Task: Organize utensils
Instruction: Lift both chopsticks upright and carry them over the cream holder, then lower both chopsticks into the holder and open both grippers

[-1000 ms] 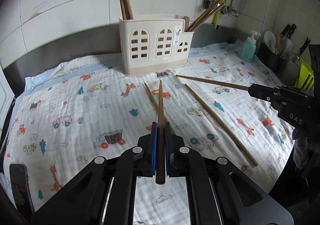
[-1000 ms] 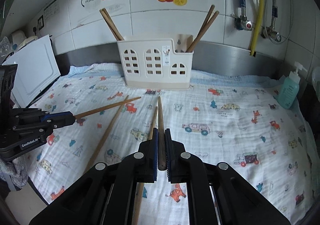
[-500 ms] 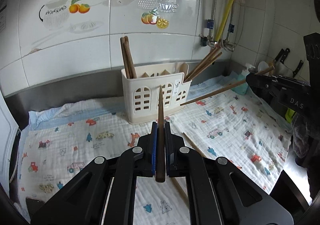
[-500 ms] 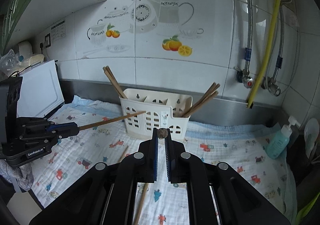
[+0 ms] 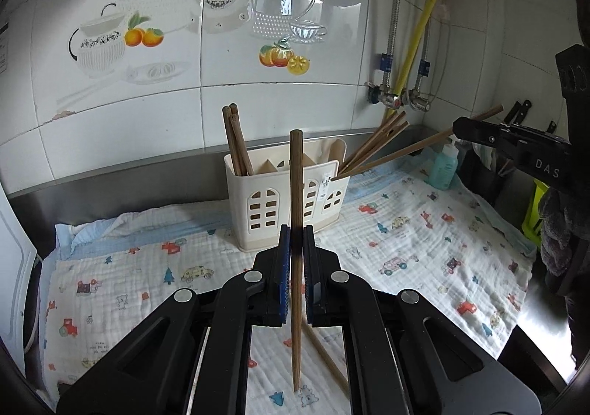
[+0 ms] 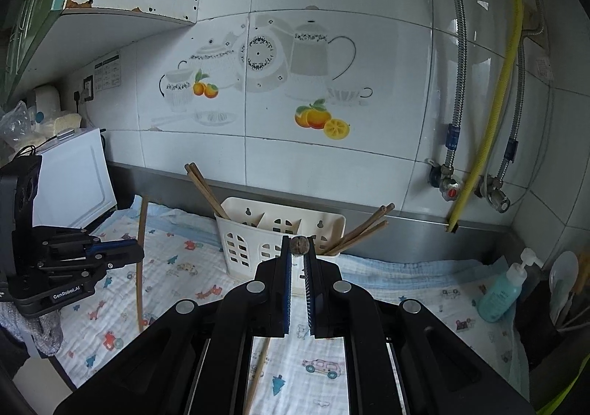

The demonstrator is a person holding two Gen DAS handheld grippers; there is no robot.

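Both my grippers, left [image 5: 296,252] and right [image 6: 299,260], pinched one chopstick [image 5: 296,193] each, clamped tight, before the cream holder [image 5: 284,193].

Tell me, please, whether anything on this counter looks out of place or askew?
Yes. One chopstick lies loose on the patterned cloth instead of standing in the white holder. The chopsticks in the holder's right end also lean far out sideways.

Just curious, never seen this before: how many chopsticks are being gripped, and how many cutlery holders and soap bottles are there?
Gripped chopsticks: 2 (left chopstick in left gripper, right chopstick in right gripper)
Cream holder: 1
Teal soap bottle: 1
Total: 4
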